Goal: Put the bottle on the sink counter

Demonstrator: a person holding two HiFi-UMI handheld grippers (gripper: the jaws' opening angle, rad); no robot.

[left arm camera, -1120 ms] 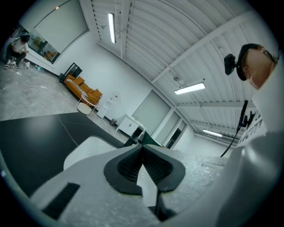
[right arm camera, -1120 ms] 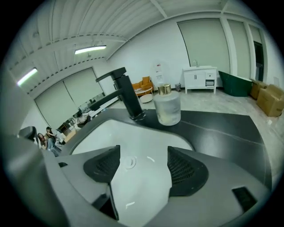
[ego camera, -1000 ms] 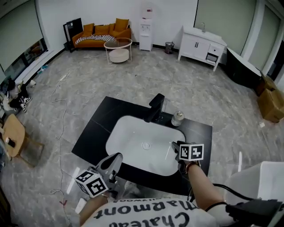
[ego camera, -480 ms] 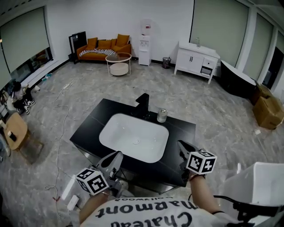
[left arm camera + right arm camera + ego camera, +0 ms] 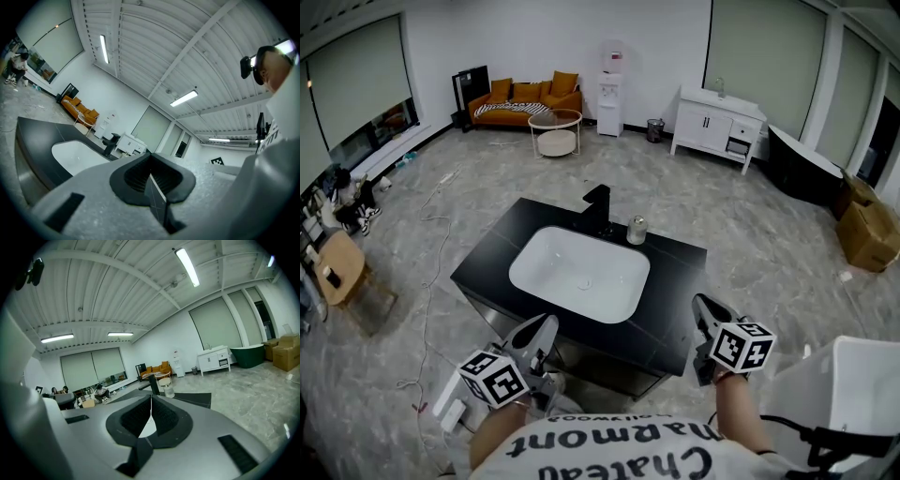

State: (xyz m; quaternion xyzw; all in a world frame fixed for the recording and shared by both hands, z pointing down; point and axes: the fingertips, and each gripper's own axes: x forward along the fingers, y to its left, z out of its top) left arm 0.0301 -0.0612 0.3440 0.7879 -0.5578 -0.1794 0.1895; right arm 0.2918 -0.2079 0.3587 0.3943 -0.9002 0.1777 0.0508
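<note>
- Head view: the bottle (image 5: pixel 637 230) stands on the sink counter (image 5: pixel 675 292), at one o'clock of the white sink (image 5: pixel 551 274); the job looks done; the left gripper (image 5: pixel 536 336) and the right gripper (image 5: pixel 705 315) are well apart from it.
- Left gripper view: the jaws are closed tight with nothing in them; the bottle is maybe too small to spot.
- Right gripper view: the jaws are closed and empty; the bottle sits ahead at twelve o'clock.

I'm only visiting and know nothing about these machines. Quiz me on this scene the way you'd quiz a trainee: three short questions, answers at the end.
1. True or false: the bottle stands inside the white basin.
2. Which is closest to the bottle? A) the black faucet B) the orange sofa C) the water dispenser
3. What does the left claw hold?

Key
1. False. It stands upright on the black counter, behind the basin.
2. A. The bottle is just right of the faucet in the head view.
3. Nothing. Its jaws are together with nothing between them.
</note>
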